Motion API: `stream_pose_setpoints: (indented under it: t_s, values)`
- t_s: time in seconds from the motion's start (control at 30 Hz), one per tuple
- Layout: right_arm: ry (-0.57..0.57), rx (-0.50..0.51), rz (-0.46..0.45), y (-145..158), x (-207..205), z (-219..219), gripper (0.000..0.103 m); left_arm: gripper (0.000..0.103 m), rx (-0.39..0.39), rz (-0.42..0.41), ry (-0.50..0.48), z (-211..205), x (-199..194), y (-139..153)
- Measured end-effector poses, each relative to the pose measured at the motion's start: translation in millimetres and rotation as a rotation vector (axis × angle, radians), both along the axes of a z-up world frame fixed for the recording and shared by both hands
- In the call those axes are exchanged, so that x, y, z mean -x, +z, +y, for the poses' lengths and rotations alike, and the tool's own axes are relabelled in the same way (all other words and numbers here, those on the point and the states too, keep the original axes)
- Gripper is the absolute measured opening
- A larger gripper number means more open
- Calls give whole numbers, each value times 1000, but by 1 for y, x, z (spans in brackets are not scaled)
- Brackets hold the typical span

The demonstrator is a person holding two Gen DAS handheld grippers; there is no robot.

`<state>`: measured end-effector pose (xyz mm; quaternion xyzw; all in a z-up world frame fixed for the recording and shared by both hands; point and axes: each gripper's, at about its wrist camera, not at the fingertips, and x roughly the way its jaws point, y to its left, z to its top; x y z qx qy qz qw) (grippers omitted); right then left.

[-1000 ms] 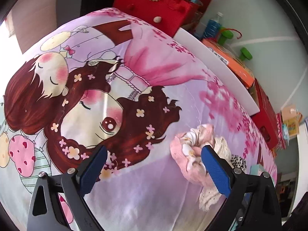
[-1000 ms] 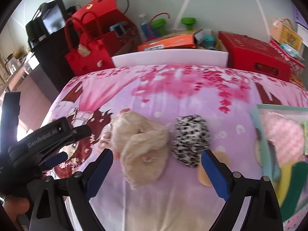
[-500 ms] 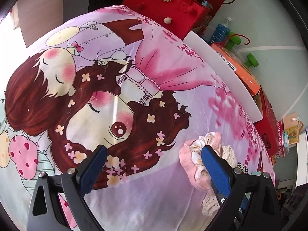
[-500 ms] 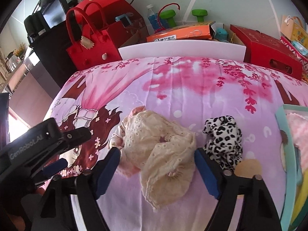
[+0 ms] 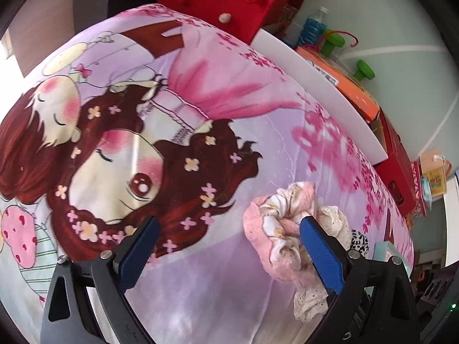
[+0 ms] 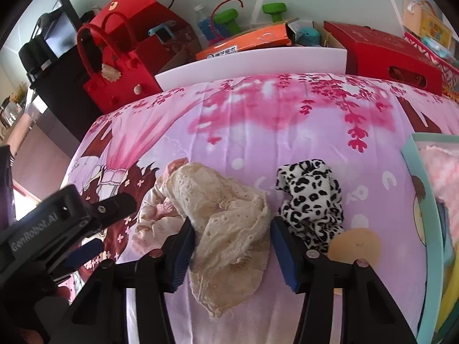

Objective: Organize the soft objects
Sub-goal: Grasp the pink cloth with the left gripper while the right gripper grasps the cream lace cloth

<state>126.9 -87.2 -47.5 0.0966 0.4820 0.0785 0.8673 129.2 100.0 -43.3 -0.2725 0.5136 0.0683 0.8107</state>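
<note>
Closing in since a second ago, the right claw [image 6: 229,246] is nearly clamped round the cream lace cloth [image 6: 226,218], so a pickup looks close, while the left claw [image 5: 226,246] is held wide open over the bed [image 5: 200,301].

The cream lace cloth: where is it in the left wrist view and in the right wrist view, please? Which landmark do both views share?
Left wrist view: the cream lace cloth is at the lower right, mostly hidden behind the left gripper's right finger and the pink cloth.
Right wrist view: lower centre, between the closing jaws of the right gripper.
Shared landmark: the leopard-print cloth, a sliver at the right in the left wrist view.
</note>
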Motion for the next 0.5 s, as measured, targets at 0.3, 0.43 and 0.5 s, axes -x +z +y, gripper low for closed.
stream_pose_setpoints:
  t_s: [0.3,0.43,0.5]
  values:
    - [-34,-20,6,2,3,-18,41,98,-29,7,-65,-18,-7,-3]
    - [-46,-28,11,4,5,-25,34,98,-40,23,-96,-28,-10,-8]
    - [-51,-30,11,5,6,-28,32,94,-49,28,-107,-31,-11,-9]
